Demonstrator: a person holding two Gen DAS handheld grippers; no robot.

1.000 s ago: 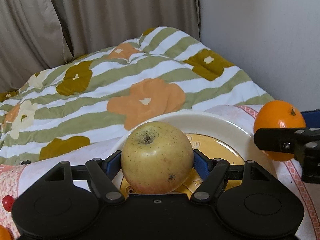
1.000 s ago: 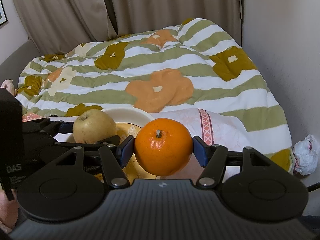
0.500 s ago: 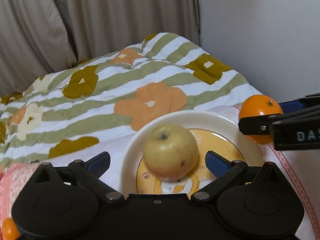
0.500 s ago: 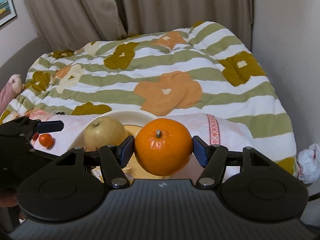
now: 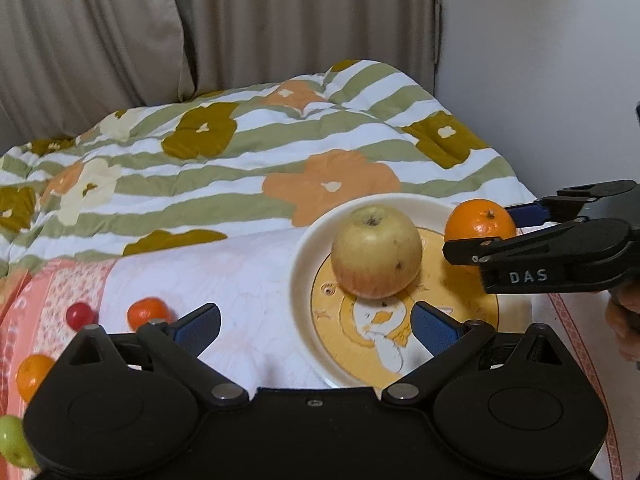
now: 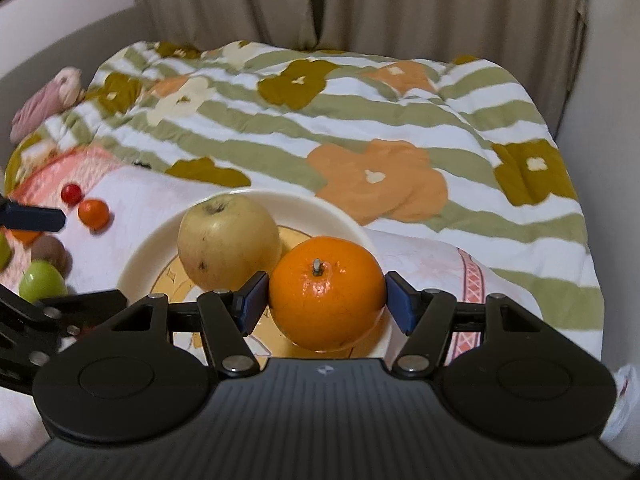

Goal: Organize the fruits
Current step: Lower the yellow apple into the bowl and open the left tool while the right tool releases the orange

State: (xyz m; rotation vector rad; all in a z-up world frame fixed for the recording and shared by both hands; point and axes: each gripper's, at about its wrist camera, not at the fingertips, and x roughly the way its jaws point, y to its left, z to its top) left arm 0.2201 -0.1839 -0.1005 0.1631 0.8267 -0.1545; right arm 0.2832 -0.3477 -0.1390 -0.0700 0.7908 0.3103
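A yellow apple (image 5: 377, 251) (image 6: 228, 241) rests on the cream plate (image 5: 316, 240) (image 6: 144, 256) with a yellow cartoon centre. My left gripper (image 5: 316, 326) stands wide open just in front of the apple, its blue pads apart from it. My right gripper (image 6: 326, 300) is shut on a large orange (image 6: 326, 292) (image 5: 480, 220), held over the plate's right side beside the apple.
Loose on the pink-and-white cloth to the left lie a small orange (image 5: 147, 312) (image 6: 94, 213), a red cherry-like fruit (image 5: 79, 314) (image 6: 71, 193), another orange (image 5: 32, 372), a green fruit (image 6: 42, 286) (image 5: 14, 446) and a brown one (image 6: 50, 252). A flowered striped quilt (image 5: 240, 168) lies behind, a wall on the right.
My left gripper let go of the apple onto the plate, opened wide and drew back to the left. My right gripper carried the orange over the plate.
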